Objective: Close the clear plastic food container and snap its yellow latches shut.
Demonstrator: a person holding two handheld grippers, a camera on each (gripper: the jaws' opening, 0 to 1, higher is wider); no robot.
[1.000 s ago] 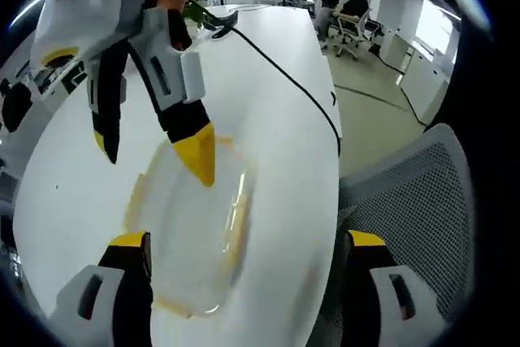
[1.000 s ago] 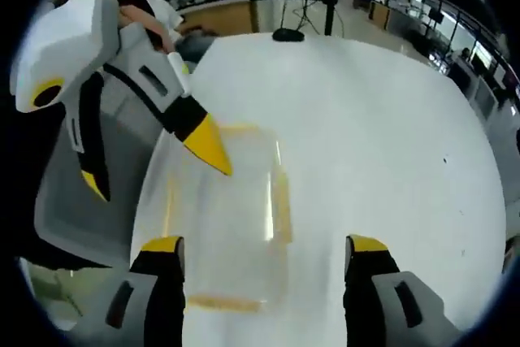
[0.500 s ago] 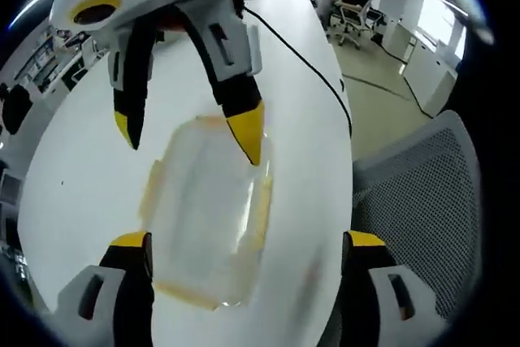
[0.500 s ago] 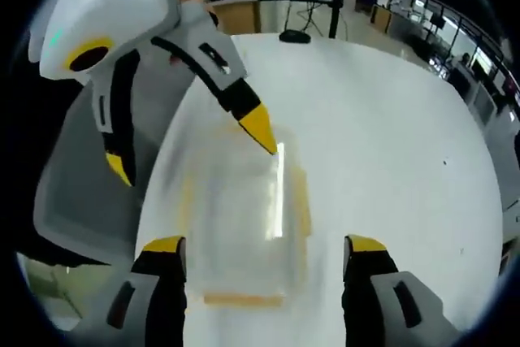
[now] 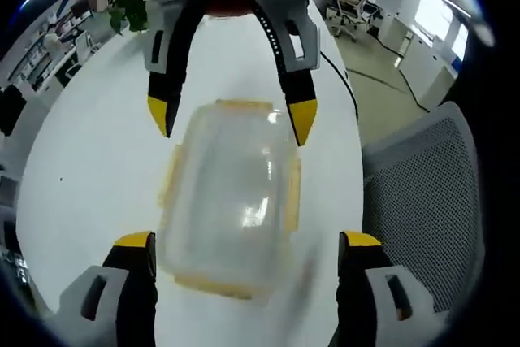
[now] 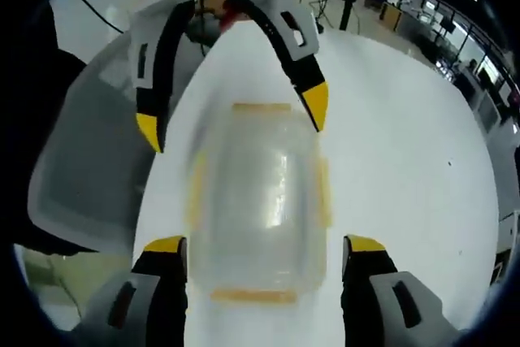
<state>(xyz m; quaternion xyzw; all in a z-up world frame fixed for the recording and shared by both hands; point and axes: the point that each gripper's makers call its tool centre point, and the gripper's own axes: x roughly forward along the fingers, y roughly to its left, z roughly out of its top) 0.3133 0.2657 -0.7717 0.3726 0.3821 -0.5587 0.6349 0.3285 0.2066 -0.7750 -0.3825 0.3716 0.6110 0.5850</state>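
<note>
A: Left gripper view: the clear rectangular plastic food container with yellow latches (image 5: 230, 201) sits on the white oval worktop (image 5: 89, 160), between the left gripper (image 5: 244, 253)'s yellow-tipped fingers. Fingers spread wide, holding nothing. The right gripper (image 5: 234, 119) faces in from the far end, fingers also spread, tips at the container's far corners.

B: Step?

A: Lid looks seated; latches look flat against the sides, but motion blur hides whether they're snapped. Judged: lining up for the latch press.

B: Right gripper view?

A: Same layout mirrored. Container (image 6: 258, 201) between the right gripper (image 6: 258, 251)'s spread fingers, left gripper (image 6: 236, 123) opposite, open, one tip near the far right corner. Grey mesh chair (image 6: 85, 176) beside the worktop (image 6: 406, 144).

B: Next move?

A: Probably pick one latch and press a fingertip onto it while the other gripper steadies the box.

B: Writing?

A: None readable.
</note>
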